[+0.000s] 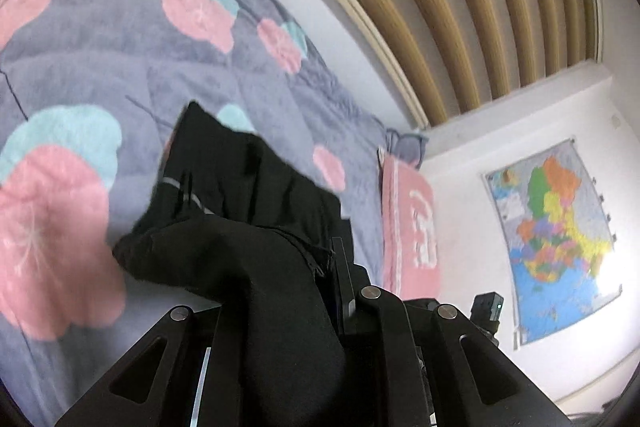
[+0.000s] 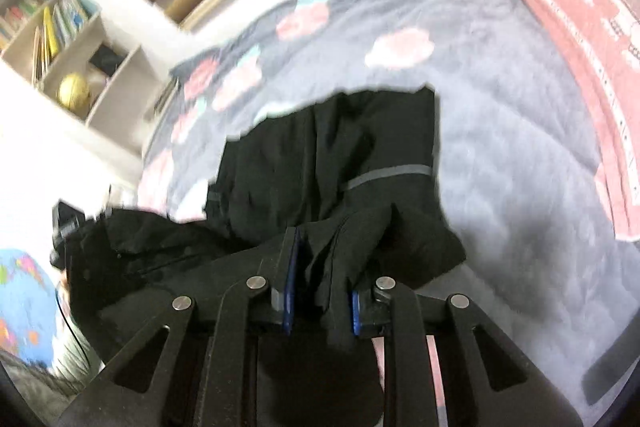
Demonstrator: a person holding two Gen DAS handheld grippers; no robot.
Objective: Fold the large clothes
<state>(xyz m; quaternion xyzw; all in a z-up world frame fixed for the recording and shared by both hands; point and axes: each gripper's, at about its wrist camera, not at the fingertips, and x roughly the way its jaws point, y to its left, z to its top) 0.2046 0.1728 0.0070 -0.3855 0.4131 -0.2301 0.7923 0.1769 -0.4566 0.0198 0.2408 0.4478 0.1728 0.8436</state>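
I see a grey floral quilt [image 1: 100, 39] covering the bed, a pink towel [image 1: 412, 227] at its edge, a colourful map [image 1: 556, 239] on the wall, and a bookshelf [image 2: 76, 47] holding a yellow globe [image 2: 74, 91].

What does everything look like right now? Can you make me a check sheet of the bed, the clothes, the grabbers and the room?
Surface: bed under a grey quilt with pink and teal flowers.
Job's things: black garment with a grey stripe, one end lifted, the rest draped on the quilt.
Clutter: pink towel lying on the quilt.
Grippers: left gripper shut on the garment, fingers mostly hidden by cloth; right gripper shut on a bunched fold.
Cables: thin dark cable near the left gripper's hand.
Surroundings: slatted headboard, wall map, bookshelf holding books and a yellow ball.
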